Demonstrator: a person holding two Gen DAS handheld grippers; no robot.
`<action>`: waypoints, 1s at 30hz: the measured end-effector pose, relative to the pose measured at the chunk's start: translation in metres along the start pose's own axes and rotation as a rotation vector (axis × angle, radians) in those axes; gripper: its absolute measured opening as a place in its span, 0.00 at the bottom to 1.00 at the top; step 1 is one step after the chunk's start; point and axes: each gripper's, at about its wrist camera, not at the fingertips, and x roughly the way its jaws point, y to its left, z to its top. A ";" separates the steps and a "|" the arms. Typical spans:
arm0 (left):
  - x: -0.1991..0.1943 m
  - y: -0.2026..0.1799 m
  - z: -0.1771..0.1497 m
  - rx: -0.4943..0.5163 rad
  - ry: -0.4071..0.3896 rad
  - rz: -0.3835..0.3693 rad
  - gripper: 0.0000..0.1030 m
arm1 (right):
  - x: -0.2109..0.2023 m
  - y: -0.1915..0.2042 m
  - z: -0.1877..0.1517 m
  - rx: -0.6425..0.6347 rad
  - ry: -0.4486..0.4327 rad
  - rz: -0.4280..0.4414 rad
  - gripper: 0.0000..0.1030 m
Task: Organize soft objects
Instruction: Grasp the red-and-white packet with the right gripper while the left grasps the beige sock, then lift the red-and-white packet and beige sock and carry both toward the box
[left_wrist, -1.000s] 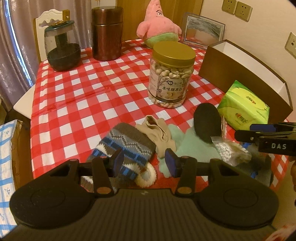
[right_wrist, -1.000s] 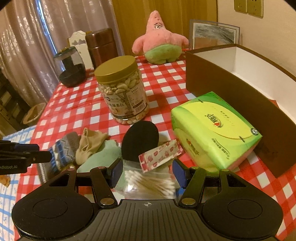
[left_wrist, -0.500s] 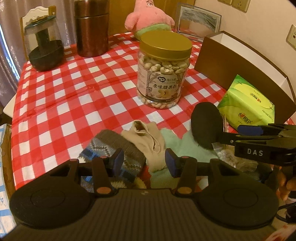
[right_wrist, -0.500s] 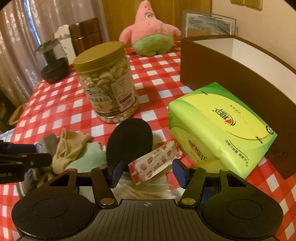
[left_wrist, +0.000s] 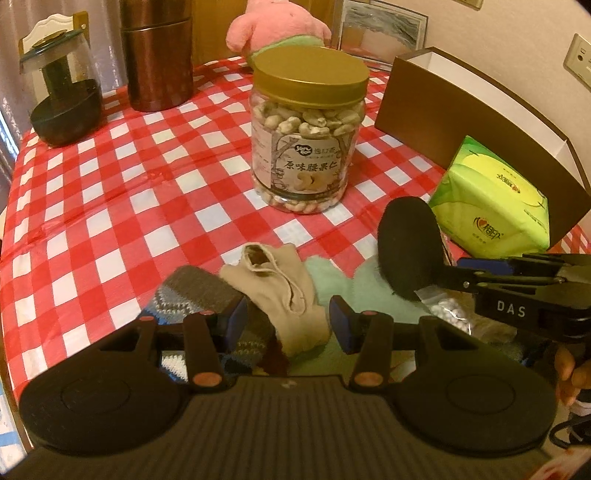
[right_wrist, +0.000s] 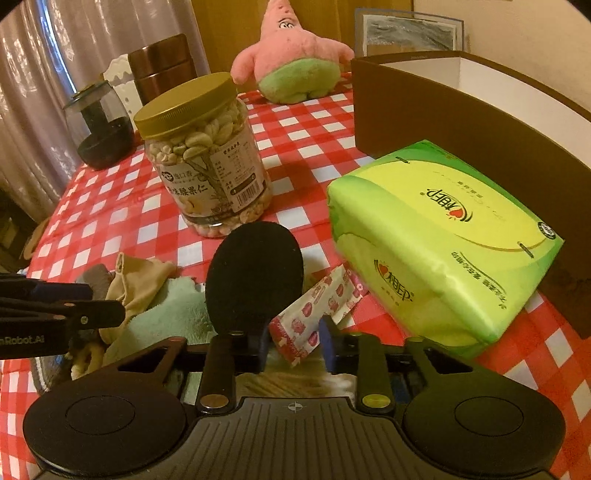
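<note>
Soft pile sits at the near edge of the counter (left_wrist: 122, 192): grey patterned sock (left_wrist: 199, 291), beige sock (left_wrist: 284, 295), mint fleece cloth (left_wrist: 354, 288), black oval pad (right_wrist: 255, 280), plus a bag of cotton swabs (left_wrist: 447, 310) and a red-printed sachet (right_wrist: 317, 314).

Change noted: right claw (right_wrist: 293, 341) has just been closing. A second ago its jaws stood wide around the swab bag and sachet; now they are narrowed, with the lower end of the sachet and the base of the black pad between them. Pads look to be touching both, so I read it as a pinch, though which item bears the load is unclear.

Left claw (left_wrist: 288, 323) is about half open, unchanged in width, holding nothing. Compared with a second ago it sits lower and closer over the beige sock, which lies between its pads untouched.

Outward: green tissue pack (right_wrist: 439, 251) at 2 o'clock of the pile, brown box (right_wrist: 461, 110) behind it, nut jar (left_wrist: 308, 133) at 12 o'clock, pink plush (right_wrist: 295, 55) far back.

Judgement: the first pick is beginning; nothing is in the box yet.
</note>
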 end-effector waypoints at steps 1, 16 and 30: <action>0.000 -0.001 0.000 0.004 -0.002 -0.002 0.45 | -0.002 0.000 0.000 -0.001 0.000 -0.004 0.22; 0.029 -0.009 0.005 0.004 0.035 0.027 0.40 | -0.007 -0.015 -0.005 -0.007 0.007 -0.094 0.12; 0.027 -0.010 0.005 0.011 -0.003 0.047 0.09 | 0.001 -0.015 -0.014 -0.095 0.013 -0.138 0.02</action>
